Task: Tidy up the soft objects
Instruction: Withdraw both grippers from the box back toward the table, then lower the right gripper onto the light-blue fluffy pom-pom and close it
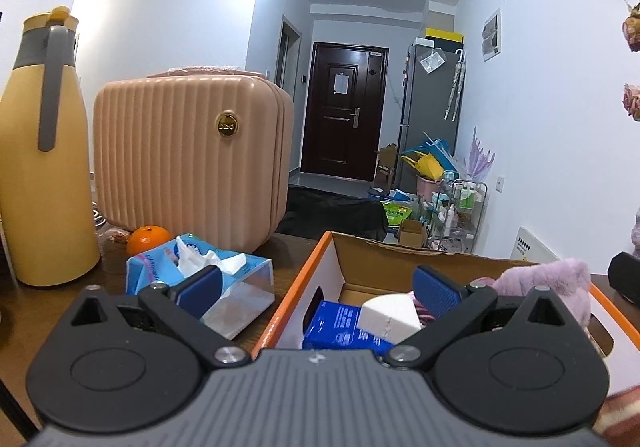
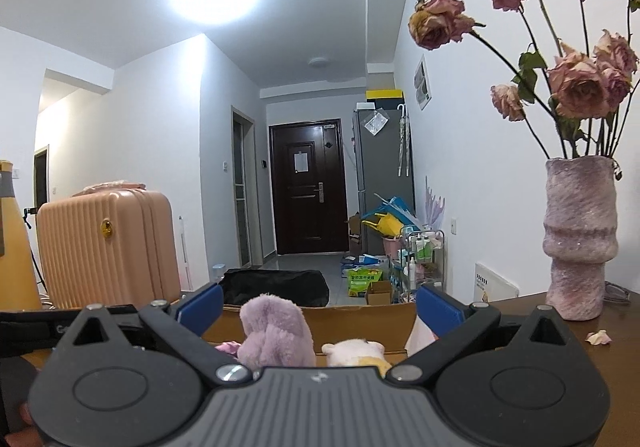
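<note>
Left gripper (image 1: 318, 287): we see its jaws spread wide, grasping nothing. Between and beyond the fingers (image 1: 434, 291) lies the open box (image 1: 320, 267), orange-edged, on the table (image 1: 48, 311). Inside it, we note a blue pack (image 1: 340, 329), a white wedge (image 1: 386, 315) resting on that pack, and a purple plush (image 1: 548, 283) at the right, beside the right finger. Outside the left finger sits a tissue pack (image 1: 224, 279), against the box's left wall. Behind it: an orange (image 1: 148, 239), a pink case (image 1: 188, 159), a yellow flask (image 1: 40, 151).

Right gripper (image 2: 319, 309): jaws likewise spread, empty. The purple plush (image 2: 274, 331) and a cream plush (image 2: 356, 353) lie in the box (image 2: 360, 317) between the fingers, untouched. A vase (image 2: 578, 239) of dried roses (image 2: 576, 83) stands well right.
</note>
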The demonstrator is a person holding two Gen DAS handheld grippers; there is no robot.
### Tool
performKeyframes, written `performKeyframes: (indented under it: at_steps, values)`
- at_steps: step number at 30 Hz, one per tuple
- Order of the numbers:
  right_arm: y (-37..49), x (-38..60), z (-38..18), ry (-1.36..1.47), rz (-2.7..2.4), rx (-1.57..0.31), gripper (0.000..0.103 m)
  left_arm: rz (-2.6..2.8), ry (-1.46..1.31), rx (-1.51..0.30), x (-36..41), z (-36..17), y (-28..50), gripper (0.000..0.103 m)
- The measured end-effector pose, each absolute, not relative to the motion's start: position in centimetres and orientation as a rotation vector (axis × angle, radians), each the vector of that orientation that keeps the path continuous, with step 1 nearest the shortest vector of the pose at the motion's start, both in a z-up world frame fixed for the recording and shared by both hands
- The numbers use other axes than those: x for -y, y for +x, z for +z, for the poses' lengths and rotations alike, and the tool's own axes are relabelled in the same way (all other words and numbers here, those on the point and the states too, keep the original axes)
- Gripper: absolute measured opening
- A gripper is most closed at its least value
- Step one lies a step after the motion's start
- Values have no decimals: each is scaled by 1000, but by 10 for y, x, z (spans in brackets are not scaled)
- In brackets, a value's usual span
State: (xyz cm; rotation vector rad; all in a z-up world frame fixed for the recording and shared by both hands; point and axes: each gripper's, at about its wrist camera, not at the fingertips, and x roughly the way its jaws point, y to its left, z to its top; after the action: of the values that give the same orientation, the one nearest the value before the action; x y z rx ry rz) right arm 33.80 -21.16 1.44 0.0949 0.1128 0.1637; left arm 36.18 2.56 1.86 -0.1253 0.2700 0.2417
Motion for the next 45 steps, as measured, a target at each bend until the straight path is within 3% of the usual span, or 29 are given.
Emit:
performKeyframes:
  at_steps: [45]
  values:
    - [216,233,-6,-26,174,-264,103,181,-2,-369,-18,-1,242,103]
